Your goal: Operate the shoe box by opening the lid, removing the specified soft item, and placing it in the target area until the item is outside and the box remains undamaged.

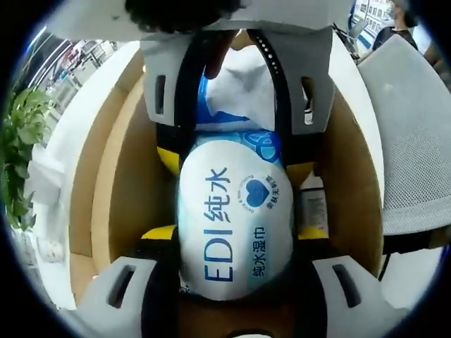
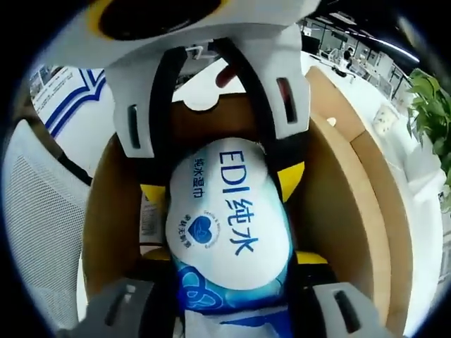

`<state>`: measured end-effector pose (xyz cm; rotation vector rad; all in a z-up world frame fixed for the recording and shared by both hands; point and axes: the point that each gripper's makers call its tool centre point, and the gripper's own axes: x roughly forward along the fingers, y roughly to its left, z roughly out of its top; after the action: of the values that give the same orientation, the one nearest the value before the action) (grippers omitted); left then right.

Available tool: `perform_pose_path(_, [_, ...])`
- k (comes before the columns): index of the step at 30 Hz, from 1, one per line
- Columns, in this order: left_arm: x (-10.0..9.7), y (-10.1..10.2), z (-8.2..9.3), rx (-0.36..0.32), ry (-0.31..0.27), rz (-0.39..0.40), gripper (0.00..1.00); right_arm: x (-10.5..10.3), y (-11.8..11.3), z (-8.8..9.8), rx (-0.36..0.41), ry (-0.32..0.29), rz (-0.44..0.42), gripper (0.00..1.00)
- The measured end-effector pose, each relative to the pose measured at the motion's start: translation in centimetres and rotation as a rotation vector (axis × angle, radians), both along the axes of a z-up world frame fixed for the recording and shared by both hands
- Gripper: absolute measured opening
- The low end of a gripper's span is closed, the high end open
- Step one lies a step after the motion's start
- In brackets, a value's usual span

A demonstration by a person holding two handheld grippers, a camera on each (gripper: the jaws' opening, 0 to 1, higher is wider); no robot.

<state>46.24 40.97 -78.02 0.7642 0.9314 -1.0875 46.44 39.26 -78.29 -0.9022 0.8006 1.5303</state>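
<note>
Both grippers hold one soft pack of wet wipes from opposite ends, above the open cardboard shoe box.

In the left gripper view, the left gripper (image 1: 236,282) rises from the bottom, and its jaws pinch the near end of the pack (image 1: 236,225), which is white and blue with "EDI" and a blue heart printed on it. The right gripper (image 1: 239,105) comes from the top of this view, and its jaws close on the far blue end of the pack. Under the pack is the box (image 1: 127,190), brown inside, with its walls on both sides. A white desk (image 1: 77,141) lies beyond the box, a plant (image 1: 21,155) stands at the left edge, and a grey mesh chair (image 1: 416,148) is at the right.

In the right gripper view, the right gripper (image 2: 232,310) pinches the blue end of the pack (image 2: 225,225) at the bottom, and the left gripper (image 2: 211,105) grips the white end at the top. The box (image 2: 338,190) surrounds the pack. A plant (image 2: 430,105) stands at the right, and the chair (image 2: 39,218) at the left.
</note>
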Motion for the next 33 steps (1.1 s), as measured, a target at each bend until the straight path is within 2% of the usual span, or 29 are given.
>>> perform_pose_path(3, [0.2, -0.1, -0.5, -0.019, 0.011, -0.003, 0.64, 0.0, 0.1, -0.2, 0.008, 0.014, -0.011, 0.63])
perform_pose_path(10, [0.4, -0.3, -0.6, -0.051, -0.016, 0.0, 0.67, 0.2, 0.2, -0.7, 0.005, 0.003, -0.013, 0.64])
perform_pose_path(16, [0.4, -0.4, -0.3, -0.062, 0.005, -0.016, 0.66, 0.2, 0.0, -0.5, 0.004, 0.001, -0.008, 0.61])
perform_pose_path(21, [0.1, -0.5, 0.1, -0.065, 0.036, -0.004, 0.64, 0.1, -0.1, 0.1, 0.015, -0.011, 0.012, 0.57])
perform_pose_path(24, [0.0, -0.5, 0.6, -0.068, 0.032, -0.007, 0.64, -0.3, -0.1, 0.8, 0.017, -0.019, 0.015, 0.56])
perform_pose_path(33, [0.0, -1.1, 3.3, -0.062, 0.037, -0.031, 0.64, -0.3, -0.5, 3.4, 0.027, -0.015, 0.019, 0.55])
